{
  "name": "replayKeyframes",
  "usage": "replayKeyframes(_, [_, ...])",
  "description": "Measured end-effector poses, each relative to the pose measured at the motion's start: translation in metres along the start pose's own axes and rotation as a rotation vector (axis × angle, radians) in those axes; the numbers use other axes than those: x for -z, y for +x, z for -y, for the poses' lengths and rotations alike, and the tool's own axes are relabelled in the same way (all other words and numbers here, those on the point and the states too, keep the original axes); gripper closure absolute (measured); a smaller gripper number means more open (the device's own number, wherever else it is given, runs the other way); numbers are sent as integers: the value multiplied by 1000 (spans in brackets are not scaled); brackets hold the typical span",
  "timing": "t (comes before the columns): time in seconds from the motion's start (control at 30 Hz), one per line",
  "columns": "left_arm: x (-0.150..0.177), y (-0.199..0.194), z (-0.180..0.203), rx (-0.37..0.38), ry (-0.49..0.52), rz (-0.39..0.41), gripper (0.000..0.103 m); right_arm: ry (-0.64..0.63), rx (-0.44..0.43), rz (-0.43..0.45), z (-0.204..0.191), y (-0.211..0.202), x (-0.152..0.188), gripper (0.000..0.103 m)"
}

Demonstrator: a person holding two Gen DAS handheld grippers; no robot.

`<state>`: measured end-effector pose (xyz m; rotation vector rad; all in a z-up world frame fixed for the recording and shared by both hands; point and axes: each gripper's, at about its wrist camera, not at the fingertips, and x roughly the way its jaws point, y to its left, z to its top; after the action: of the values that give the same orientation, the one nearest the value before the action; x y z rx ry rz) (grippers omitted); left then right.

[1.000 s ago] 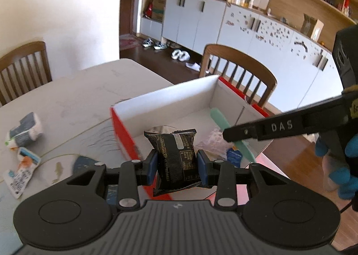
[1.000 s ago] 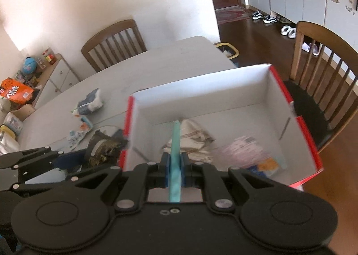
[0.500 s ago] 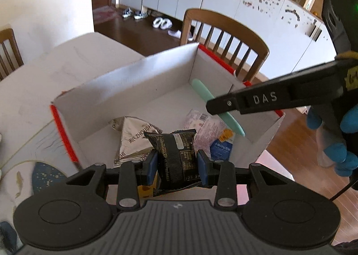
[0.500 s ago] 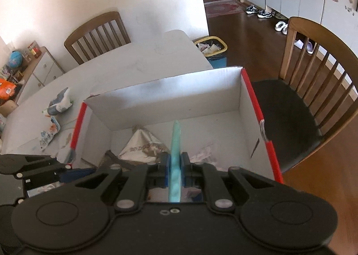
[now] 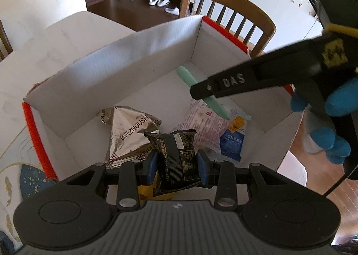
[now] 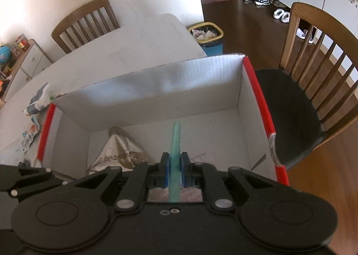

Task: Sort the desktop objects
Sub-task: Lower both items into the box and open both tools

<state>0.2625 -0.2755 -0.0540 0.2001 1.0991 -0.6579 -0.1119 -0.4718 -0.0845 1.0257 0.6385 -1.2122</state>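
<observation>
Lying inside white cardboard box with red edges (image 5: 138, 53): silver foil wrapper (image 5: 127, 129) reading "ZHOUSHI". Left gripper (image 5: 176, 163) pinching black printed snack packet (image 5: 176, 156) above box. Right gripper (image 6: 174, 170), arm marked "DAS", clamping slim mint-green stick (image 6: 175, 143) over box interior.

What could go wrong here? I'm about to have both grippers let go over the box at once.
1. The right gripper holds the long teal stick by one end; released, it may tip and lean on the box wall rather than lie flat.
2. The left gripper holds the dark snack packet near the box's near edge; dropped there, it might catch the rim or fall outside.
3. Both grippers are crowded together and could bump.
</observation>
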Motion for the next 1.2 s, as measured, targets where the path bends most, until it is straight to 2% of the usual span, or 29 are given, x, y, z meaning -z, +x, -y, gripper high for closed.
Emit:
replayKeyframes(0.43, [-7,19,-1,17,25,-71,67,-11,30,-77,-7,30,-12,94])
replayKeyframes(0.7, [-6,13,-3,22,7,-53,67,-29,45,-107,-16,40,-13,94])
replayKeyframes(0.73, [-6,12,-4,25,4,-50,66,-33,47,-108,-17,41,-13,94])
replayKeyframes(0.87, [-5,4,-5,25,-4,-28,53,-39,48,-115,-19,43,-13,94])
replayKeyframes(0.93, [-4,2,-6,23,-15,-19,49,-38,47,-121,-19,43,-12,90])
replayKeyframes(1.2, [0,-6,-9,30,-54,24,43,-34,34,-114,-16,34,-15,81])
